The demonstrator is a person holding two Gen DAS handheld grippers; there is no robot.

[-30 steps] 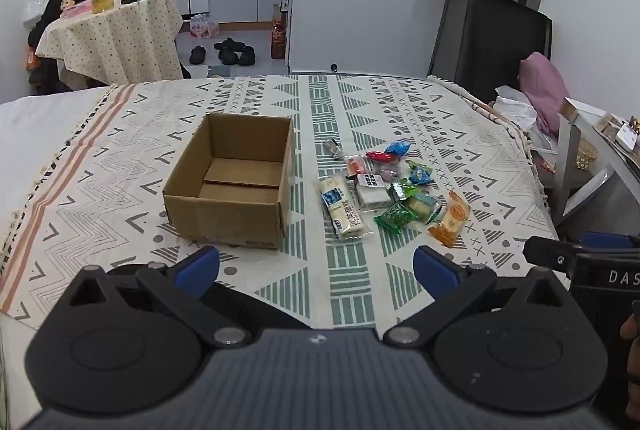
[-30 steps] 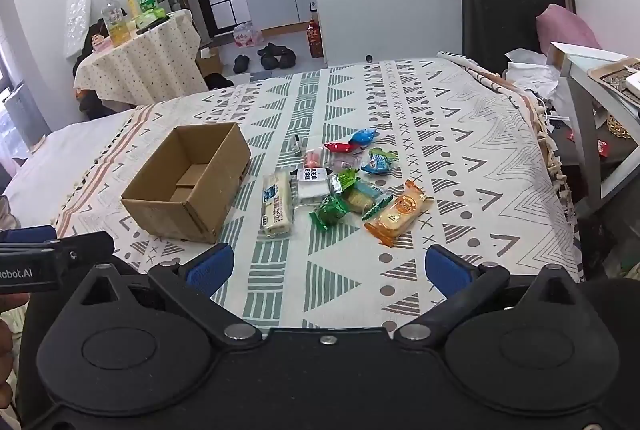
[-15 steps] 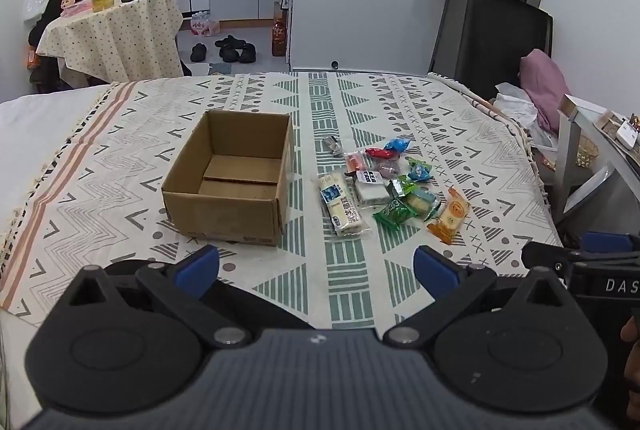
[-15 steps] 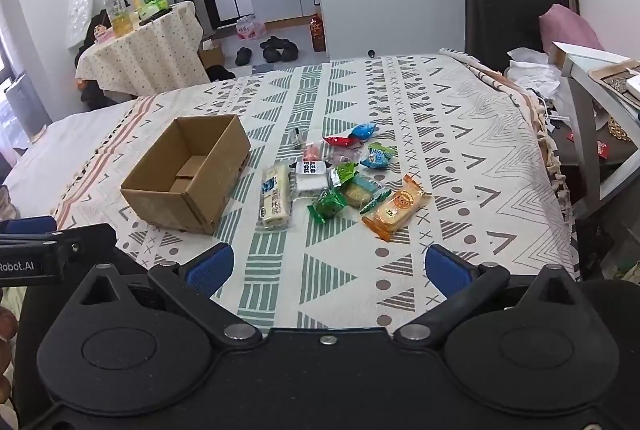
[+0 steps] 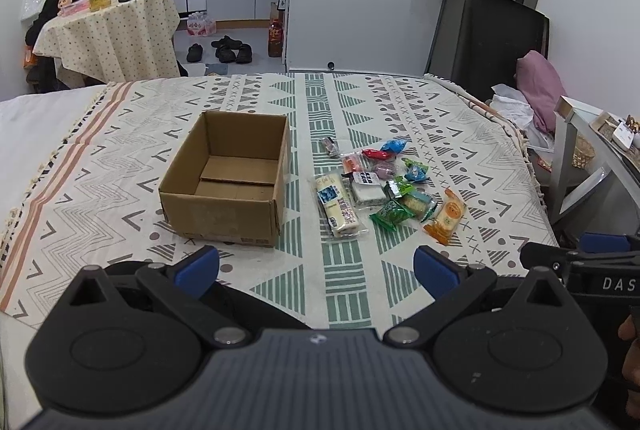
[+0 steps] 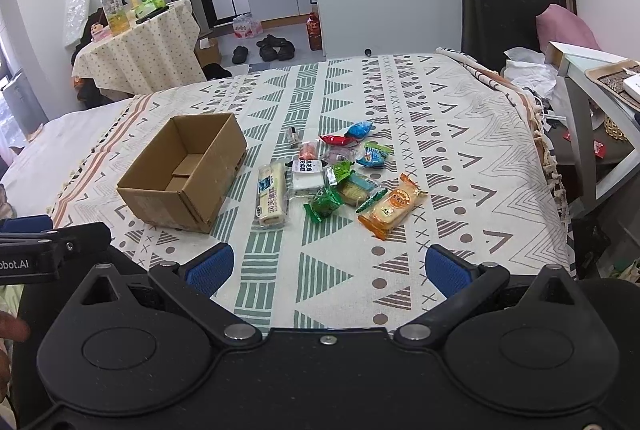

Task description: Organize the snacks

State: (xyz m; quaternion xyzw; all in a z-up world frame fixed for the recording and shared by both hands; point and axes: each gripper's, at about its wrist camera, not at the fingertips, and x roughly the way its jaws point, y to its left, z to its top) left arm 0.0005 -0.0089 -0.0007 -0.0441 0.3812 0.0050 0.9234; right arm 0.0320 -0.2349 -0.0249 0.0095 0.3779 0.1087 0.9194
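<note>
**Both grippers hover wide open, snacks untouched**

While both grippers hang short of the action, the patterned cloth (image 5: pixel 400 102) fills the scene, spread across the whole surface. On it sits the box (image 5: pixel 226 178), open-topped, nothing visible inside. Just right of the box lies the snack pile (image 6: pixel 340 178), close but apart from its wall. Long white pack (image 5: pixel 336 206) nearest the box, orange pack (image 6: pixel 392 206) at the pile's near right, green pack (image 6: pixel 324 204) between them, blue candies at the far edge. Left gripper (image 5: pixel 316 266) is spread wide, holding nothing, above the cloth's near edge. Right gripper (image 6: pixel 328 268) likewise spread wide, nothing between its blue pads (image 6: pixel 210 266), facing the pile.
</note>
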